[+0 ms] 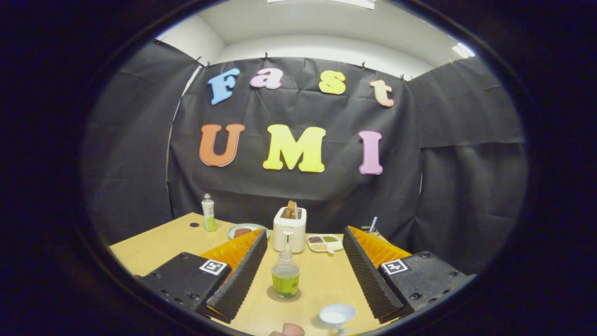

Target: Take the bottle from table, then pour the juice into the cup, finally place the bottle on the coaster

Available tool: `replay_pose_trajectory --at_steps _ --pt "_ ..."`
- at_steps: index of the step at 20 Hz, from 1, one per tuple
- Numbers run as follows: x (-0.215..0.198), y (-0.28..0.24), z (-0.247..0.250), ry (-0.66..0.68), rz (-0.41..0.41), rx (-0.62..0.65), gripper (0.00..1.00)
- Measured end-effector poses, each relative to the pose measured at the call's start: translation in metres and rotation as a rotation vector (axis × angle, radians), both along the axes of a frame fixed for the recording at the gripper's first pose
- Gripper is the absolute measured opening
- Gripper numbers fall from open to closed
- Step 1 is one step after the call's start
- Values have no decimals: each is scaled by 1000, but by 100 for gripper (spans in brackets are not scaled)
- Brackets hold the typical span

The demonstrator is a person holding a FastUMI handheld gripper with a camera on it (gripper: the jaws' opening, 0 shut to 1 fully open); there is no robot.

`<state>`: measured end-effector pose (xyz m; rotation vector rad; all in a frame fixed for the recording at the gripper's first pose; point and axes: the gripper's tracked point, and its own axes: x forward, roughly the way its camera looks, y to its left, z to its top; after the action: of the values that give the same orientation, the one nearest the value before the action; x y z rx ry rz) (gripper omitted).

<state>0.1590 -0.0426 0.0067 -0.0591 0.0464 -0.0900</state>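
Here, one bottle (285, 278) between open jaws.

Clear plastic bottle (285, 279), matt wooden table (154, 247), ribbed finger pads (240, 275)

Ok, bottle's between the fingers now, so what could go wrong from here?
1. The gripper is open and the bottle already stands on the coaster; a one-sided close could tip or slide it.
2. The cup sits low beside the right finger, so closing or lifting might knock it.
3. The toaster stands just beyond the bottle; pushing further forward risks bumping it.
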Motion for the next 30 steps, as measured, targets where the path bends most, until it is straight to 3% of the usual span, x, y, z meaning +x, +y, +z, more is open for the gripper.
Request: replay_pose_trajectory --at_steps 5,12,16,30 --pt "-60 -5 27 -49 -34 3 100" --pt "-123 -9 9 -27 -83 48 100" --pt "-145 -14 -2 -30 -71 97 100" --pt "-174 -14 -25 -70 -28 90 100"
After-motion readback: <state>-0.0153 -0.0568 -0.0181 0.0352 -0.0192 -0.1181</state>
